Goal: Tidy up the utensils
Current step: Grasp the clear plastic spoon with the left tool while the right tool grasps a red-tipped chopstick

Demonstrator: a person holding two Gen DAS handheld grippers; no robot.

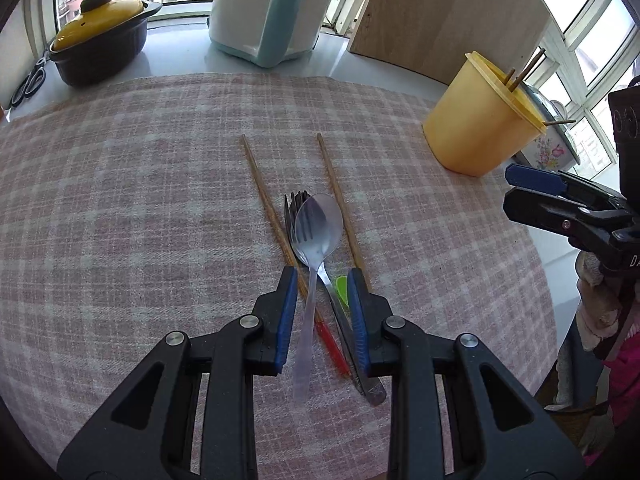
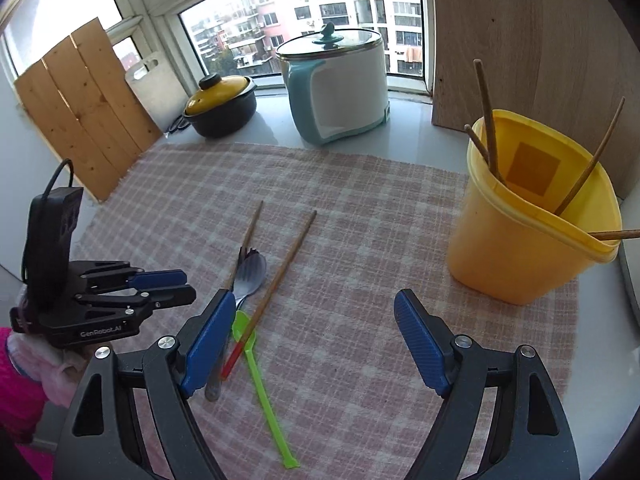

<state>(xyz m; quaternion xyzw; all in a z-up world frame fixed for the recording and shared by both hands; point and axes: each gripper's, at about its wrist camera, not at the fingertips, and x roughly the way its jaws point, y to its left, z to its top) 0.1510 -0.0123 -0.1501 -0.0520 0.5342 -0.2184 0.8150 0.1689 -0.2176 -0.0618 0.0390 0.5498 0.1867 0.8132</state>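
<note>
We see the left gripper (image 1: 322,276) parted around a spoon (image 1: 316,236) mid-cloth (image 1: 120,200) (right gripper (image 2: 316,312) spread wide, empty)

Two chopsticks (image 1: 260,194) lay on the cloth, and four stood in the one yellow holder (image 2: 520,240). There was one metal spoon (image 1: 316,232), one fork (image 1: 294,204), one green utensil (image 2: 260,380)

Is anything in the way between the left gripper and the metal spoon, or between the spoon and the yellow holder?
Nothing visible blocks either. The left gripper is open, its fingers either side of the spoon handle. The spoon lies on top of a fork, so it lifts free. Only bare checked cloth lies between it and the yellow holder.
</note>
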